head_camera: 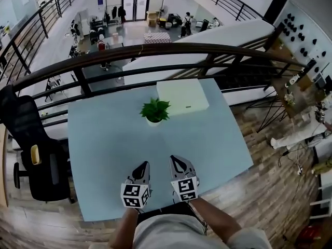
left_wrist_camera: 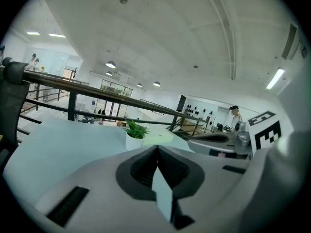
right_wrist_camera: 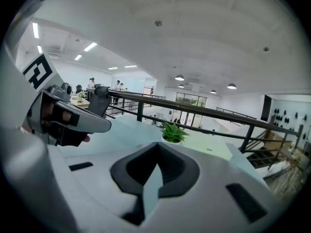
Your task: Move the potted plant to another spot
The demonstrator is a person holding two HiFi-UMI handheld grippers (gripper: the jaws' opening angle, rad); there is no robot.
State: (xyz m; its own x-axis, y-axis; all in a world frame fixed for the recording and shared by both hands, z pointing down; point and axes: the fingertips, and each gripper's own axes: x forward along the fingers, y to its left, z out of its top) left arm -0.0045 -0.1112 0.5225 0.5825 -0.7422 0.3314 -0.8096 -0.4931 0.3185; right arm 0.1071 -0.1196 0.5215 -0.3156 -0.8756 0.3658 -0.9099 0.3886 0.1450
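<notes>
Head view | left hand-held gripper (head_camera: pixel 144 165), right hand-held gripper (head_camera: pixel 176 160) closed, empty | plant (head_camera: pixel 155 109) mid table (head_camera: pixel 104 149)

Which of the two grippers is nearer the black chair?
The left gripper, at the head view's left. The chair stands left of the table, so the right gripper is farther from it.

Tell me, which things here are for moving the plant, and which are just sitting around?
For the job:
- potted plant
- left tongs, shut and empty
- right tongs, shut and empty
- table under the plant

Just lying about:
- white box
- black chair
</notes>
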